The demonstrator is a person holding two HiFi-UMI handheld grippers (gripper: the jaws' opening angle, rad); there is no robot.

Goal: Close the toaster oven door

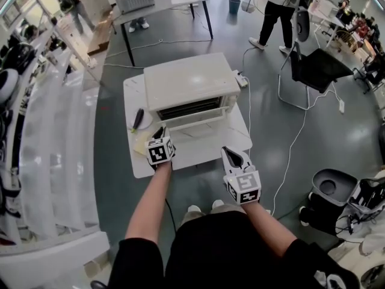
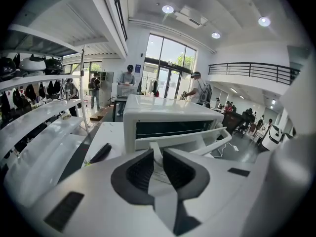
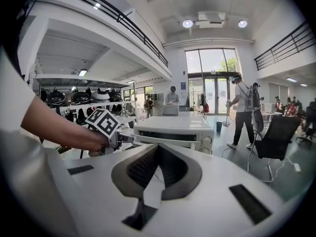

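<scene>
A white toaster oven (image 1: 189,80) stands on a small white table (image 1: 198,152). Its door (image 1: 194,120) hangs partly open, tilted out toward me, and shows in the left gripper view with its handle bar (image 2: 197,141) running to the right. My left gripper (image 1: 160,131) is at the door's left front. Its jaws stand close together (image 2: 157,154) around a white piece at the handle's left end. My right gripper (image 1: 231,155) hovers off the table's front right corner, shut and holding nothing (image 3: 157,149). The right gripper view shows the oven (image 3: 173,125) ahead and the left gripper's marker cube (image 3: 102,122).
A black pen-like object (image 1: 138,118) and a yellow note (image 1: 141,142) lie on the table's left side. A white cable (image 1: 249,110) runs from the oven down to the floor. White shelving (image 1: 48,131) lines the left. A black chair (image 1: 316,71) and people stand at the back right.
</scene>
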